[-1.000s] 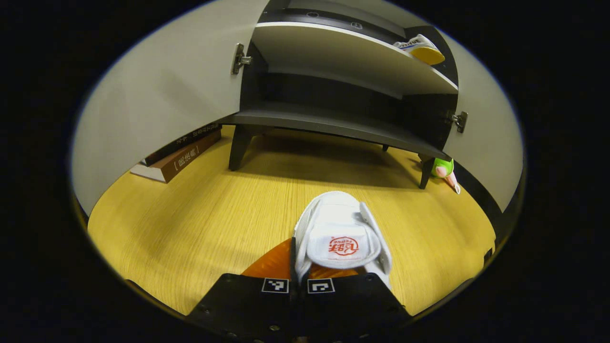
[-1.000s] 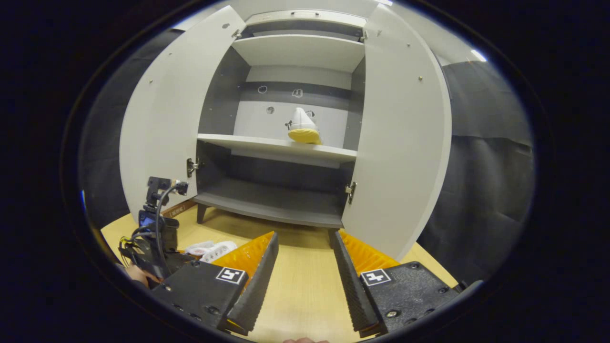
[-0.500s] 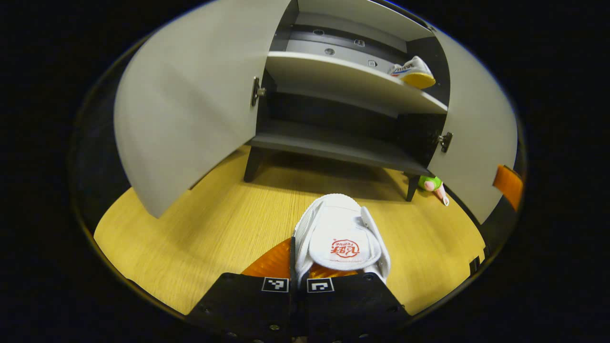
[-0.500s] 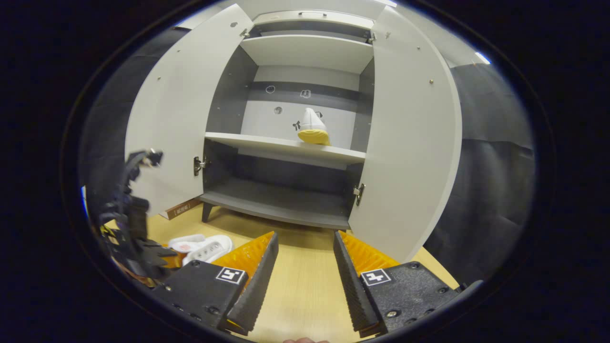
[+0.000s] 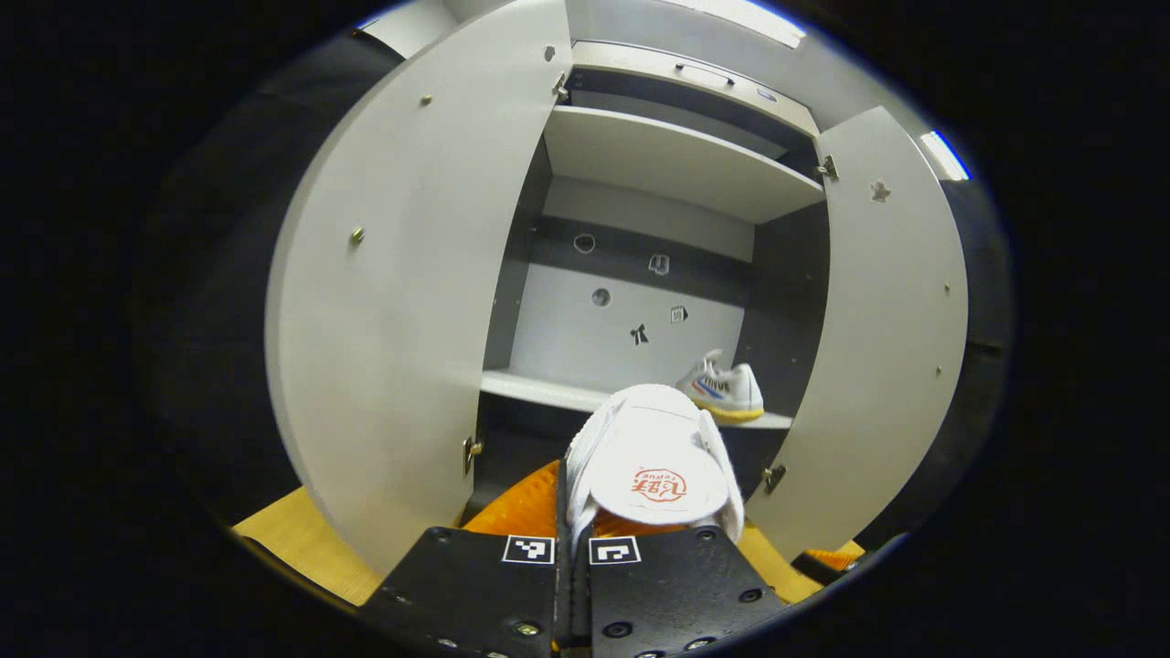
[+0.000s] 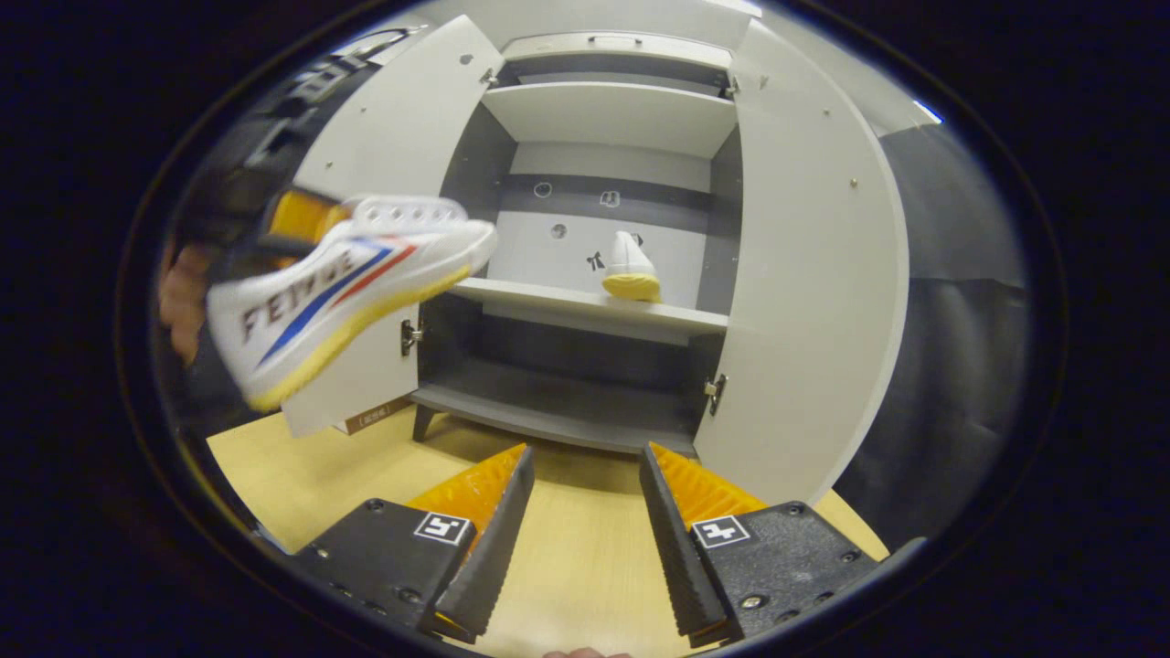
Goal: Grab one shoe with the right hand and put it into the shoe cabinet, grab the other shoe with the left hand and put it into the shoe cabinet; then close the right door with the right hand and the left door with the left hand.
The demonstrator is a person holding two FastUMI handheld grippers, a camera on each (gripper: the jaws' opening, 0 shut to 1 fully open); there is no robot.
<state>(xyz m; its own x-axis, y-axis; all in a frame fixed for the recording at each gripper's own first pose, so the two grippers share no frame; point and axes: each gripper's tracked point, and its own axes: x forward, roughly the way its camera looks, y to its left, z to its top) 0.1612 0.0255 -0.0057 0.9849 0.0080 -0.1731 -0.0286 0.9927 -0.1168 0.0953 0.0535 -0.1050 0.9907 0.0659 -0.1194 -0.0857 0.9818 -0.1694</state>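
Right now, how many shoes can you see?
2. One shoe sits on the cabinet's middle shelf, at the right. The other shoe is held up in the left gripper, outside the cabinet.

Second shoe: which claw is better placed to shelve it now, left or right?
Left. The left claw is shut on the second shoe, lifted in front of the open cabinet. The right claw is open and empty, low over the floor; its shoe sits on the shelf.
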